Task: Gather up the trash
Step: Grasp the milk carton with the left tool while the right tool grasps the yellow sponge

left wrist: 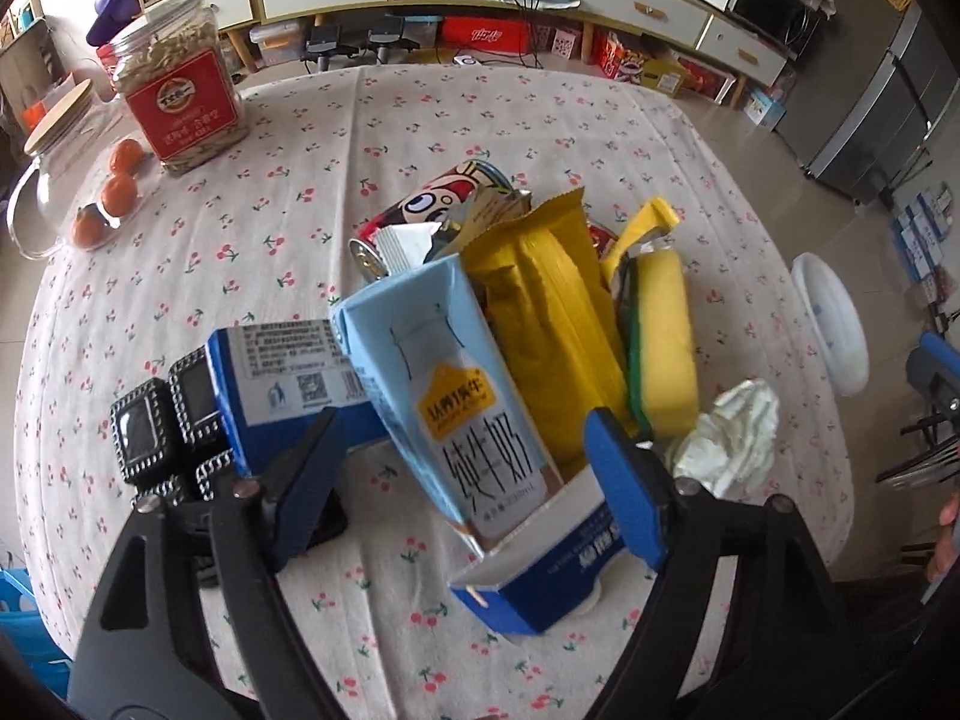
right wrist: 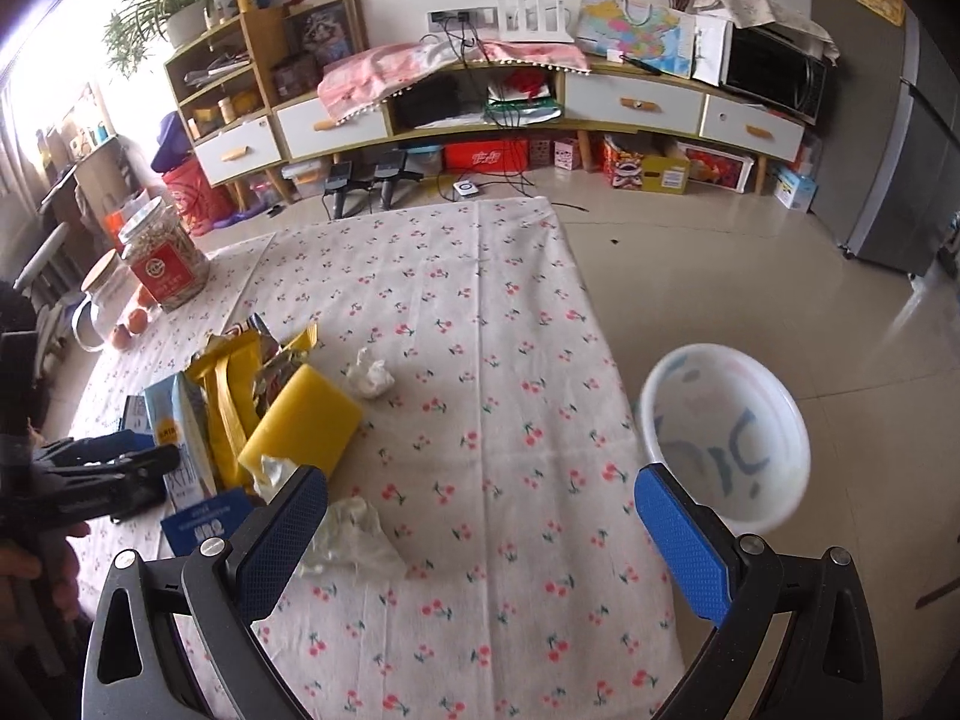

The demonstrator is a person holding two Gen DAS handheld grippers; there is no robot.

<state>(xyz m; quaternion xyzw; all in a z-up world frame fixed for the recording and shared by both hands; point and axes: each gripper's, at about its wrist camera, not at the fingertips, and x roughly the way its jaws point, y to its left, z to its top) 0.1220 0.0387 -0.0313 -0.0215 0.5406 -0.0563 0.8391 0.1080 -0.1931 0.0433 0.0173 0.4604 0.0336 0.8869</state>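
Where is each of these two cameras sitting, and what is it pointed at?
Left wrist: rides the left gripper, looking down at a milk carton between its open blue fingers.
Right wrist: rides the right gripper, open over the cherry tablecloth, white basin beyond; the left gripper shows at its left edge.
Shared: yellow sponge, crumpled tissue.

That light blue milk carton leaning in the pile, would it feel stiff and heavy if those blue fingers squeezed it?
The milk carton looks like thin paperboard with its top torn open, so it is probably empty, light and easy to crush. It leans tilted inside the blue box, so a push would likely tip it. The left gripper straddles it, jaws open.
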